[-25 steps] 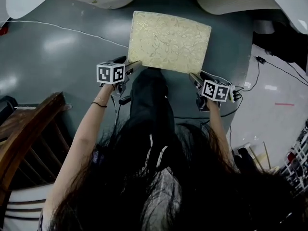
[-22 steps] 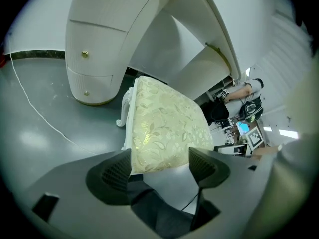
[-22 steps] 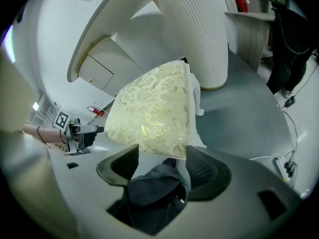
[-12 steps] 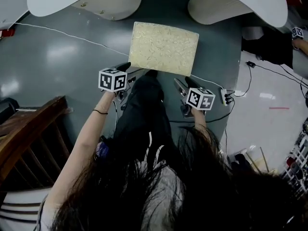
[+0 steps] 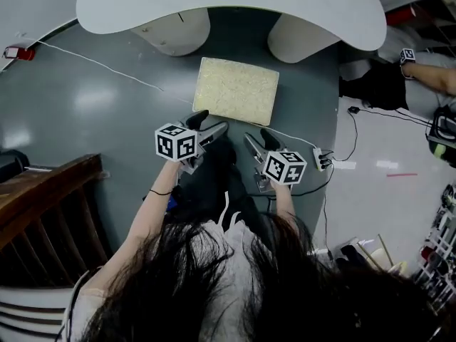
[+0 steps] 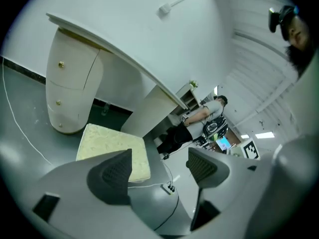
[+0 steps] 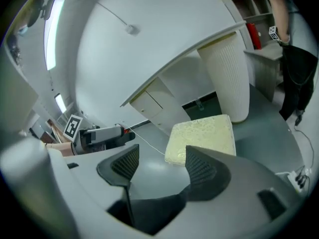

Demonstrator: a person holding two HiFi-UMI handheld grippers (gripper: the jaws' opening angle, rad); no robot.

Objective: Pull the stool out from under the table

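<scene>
- Found no container in view.
- Found the cream stool [image 5: 236,91] standing on the grey floor, just clear of the white table [image 5: 228,6] and in front of its two pedestals.
- Held the left gripper [image 5: 212,123] forward, short of the stool's near edge, jaws spread and empty.
- Held the right gripper [image 5: 258,140] alongside, angled toward the stool, jaws likewise apart around nothing.
</scene>
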